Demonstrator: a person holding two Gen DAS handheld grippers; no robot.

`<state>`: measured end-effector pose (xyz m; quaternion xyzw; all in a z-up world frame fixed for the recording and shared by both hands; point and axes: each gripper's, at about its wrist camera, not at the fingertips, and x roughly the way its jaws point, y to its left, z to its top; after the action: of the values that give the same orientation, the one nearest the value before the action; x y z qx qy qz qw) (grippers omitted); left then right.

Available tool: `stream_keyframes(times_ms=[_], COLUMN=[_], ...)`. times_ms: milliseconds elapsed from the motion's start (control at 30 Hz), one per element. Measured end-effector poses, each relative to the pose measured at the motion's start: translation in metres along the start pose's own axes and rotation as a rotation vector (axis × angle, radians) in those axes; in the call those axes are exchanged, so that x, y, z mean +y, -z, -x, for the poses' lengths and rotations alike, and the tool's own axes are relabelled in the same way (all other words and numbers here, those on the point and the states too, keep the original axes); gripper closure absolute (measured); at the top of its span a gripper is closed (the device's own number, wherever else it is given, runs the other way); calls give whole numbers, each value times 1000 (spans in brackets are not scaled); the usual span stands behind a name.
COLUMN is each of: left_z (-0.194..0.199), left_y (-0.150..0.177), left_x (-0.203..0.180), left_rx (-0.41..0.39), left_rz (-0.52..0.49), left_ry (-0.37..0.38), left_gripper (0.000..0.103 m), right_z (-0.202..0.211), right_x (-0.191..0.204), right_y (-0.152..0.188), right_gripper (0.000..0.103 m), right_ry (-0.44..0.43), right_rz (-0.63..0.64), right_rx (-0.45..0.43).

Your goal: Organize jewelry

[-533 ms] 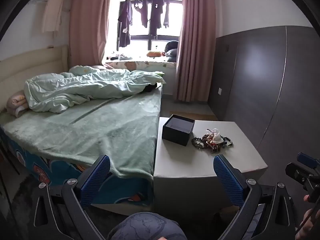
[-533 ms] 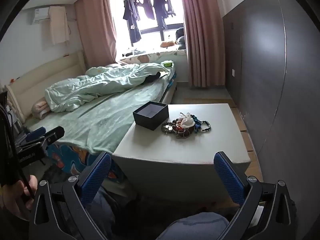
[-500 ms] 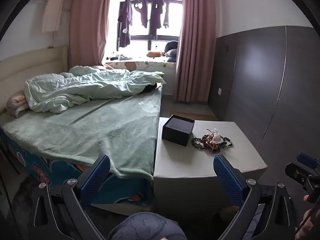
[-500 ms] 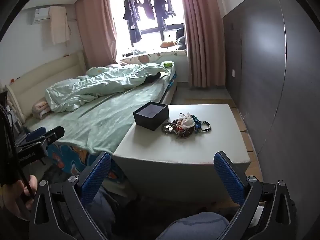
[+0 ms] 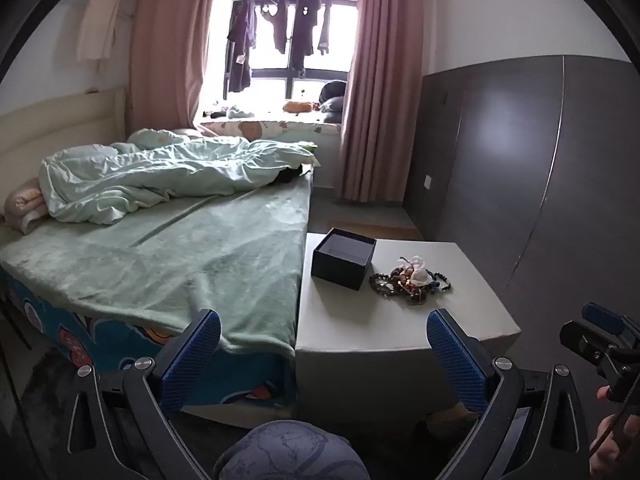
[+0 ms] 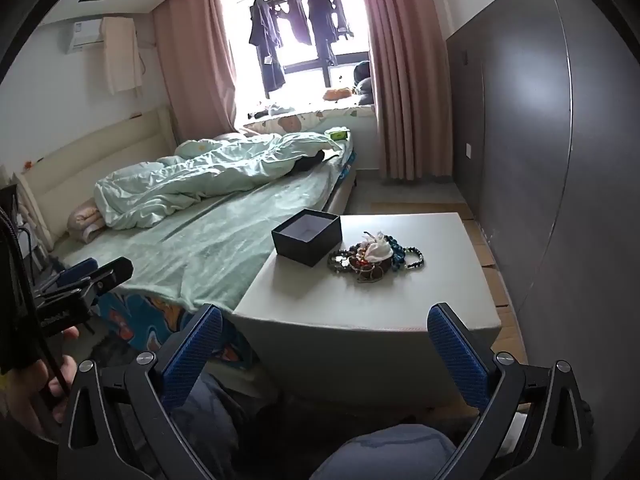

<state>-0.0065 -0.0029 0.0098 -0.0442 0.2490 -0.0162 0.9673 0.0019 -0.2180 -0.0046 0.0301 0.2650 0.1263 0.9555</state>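
Box [image 5: 343, 258] left of jewelry pile [image 5: 410, 280], both on table [image 5: 400, 320], bed [image 5: 160, 256] left

Tangled heap of beaded jewelry [image 6: 374, 258]: just right of the open dark square box [image 6: 307, 236]; single pieces too small and knotted to tell apart.
Box interior: floor partly hidden behind its near wall.
Pale grey block surface [image 5: 400, 332]: base hidden behind a knee in grey cloth [image 5: 288, 454].
Person's hand [image 5: 612, 444]: right of that surface, cut off by the frame edge.
Green-blanketed bed [image 5: 160, 256]: left part cut off.
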Motion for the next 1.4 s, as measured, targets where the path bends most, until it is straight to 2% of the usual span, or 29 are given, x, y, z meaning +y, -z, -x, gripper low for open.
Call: stream_keyframes(times_ms=[467, 1400], left_z=[1, 1], left_y=[1, 1], left_x=[-2, 1], left_rx=[2, 8], left_rz=[-8, -1], left_ry=[16, 26], left_gripper=[0, 0], right_z=[-2, -3], right_x=[-7, -4], right_y=[-2, -2], right_gripper=[0, 0], right_ry=[12, 11], right_rz=[-45, -35], right_rx=[-2, -3])
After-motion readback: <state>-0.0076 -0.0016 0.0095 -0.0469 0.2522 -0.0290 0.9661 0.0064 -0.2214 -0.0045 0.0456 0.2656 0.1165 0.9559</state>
